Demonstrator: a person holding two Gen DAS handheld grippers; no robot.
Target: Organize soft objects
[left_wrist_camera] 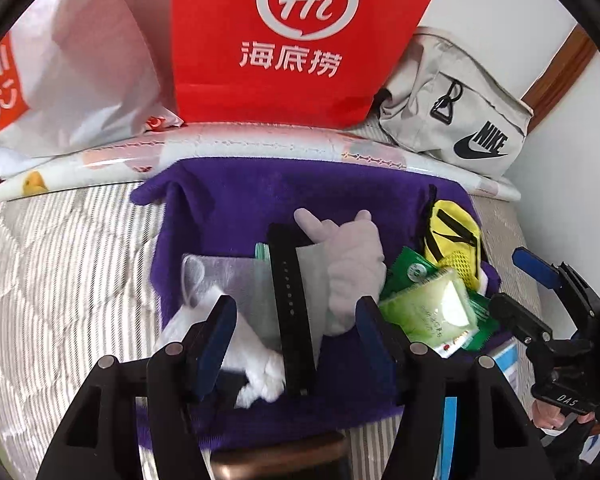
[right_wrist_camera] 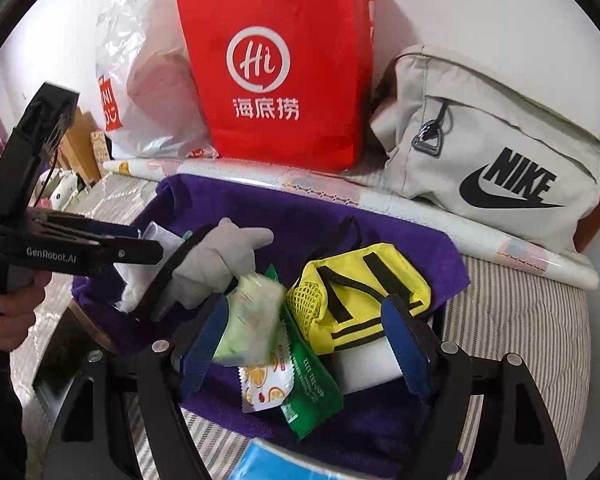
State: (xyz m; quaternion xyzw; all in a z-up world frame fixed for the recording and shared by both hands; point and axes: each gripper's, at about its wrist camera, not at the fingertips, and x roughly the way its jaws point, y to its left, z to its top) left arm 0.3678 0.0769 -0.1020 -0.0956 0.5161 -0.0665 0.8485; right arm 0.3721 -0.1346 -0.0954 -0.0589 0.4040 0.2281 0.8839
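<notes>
Both tongs gape with nothing gripped: the left tongs [left_wrist_camera: 296, 336] straddle the black strap [left_wrist_camera: 290, 308] on the purple towel [left_wrist_camera: 300, 192], the right tongs [right_wrist_camera: 300, 344] the wipes pack [right_wrist_camera: 252, 316]. At two o'clock sits the yellow pouch [right_wrist_camera: 360, 292]. Closing now risks pinching towel or neighbouring packets together.

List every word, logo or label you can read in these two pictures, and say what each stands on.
"Hi" and "海底捞": red bag
"NIKE": grey bag
"GenRobot.AI": left gripper
"DAS": right gripper
Partial "NI": red patch on white plastic bag
Green packets and fruit sachet: print too small to read.
</notes>
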